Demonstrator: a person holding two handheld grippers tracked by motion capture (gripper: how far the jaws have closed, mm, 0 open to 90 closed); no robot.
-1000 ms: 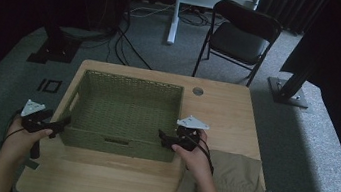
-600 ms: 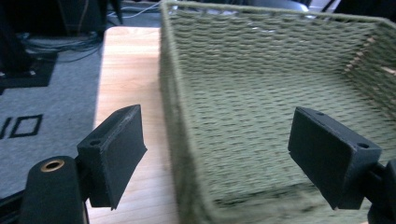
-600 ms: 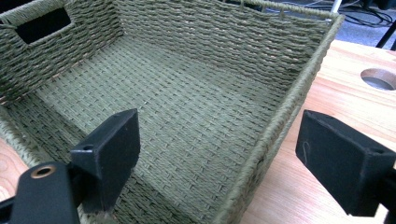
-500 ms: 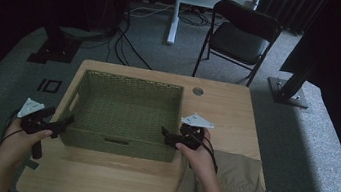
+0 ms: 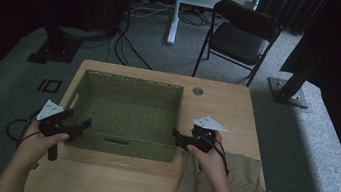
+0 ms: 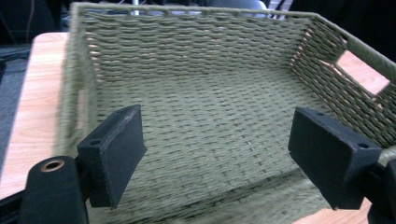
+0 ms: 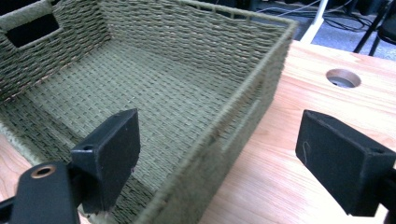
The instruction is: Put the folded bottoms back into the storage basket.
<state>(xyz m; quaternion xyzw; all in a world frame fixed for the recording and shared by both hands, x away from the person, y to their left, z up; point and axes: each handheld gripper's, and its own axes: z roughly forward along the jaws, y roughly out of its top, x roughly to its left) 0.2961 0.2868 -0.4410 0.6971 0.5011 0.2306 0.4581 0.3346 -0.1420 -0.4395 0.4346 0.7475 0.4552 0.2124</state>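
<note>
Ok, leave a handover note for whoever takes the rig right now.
Left gripper: open, at the basket's near left corner, holding nothing.
Right gripper: open, at the basket's near right corner, jaws either side of its right wall, not gripping.
Basket: empty, on the table, left of centre.
Cloth: folded, khaki, on the table's near right, under the right forearm.
Done: nothing in the basket yet.
Left: probably pick up the cloth and put it in the basket.

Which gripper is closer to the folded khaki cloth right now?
Right. The right gripper hovers just above the cloth's near-left edge; the left gripper is across the basket, at its left corner.
</note>
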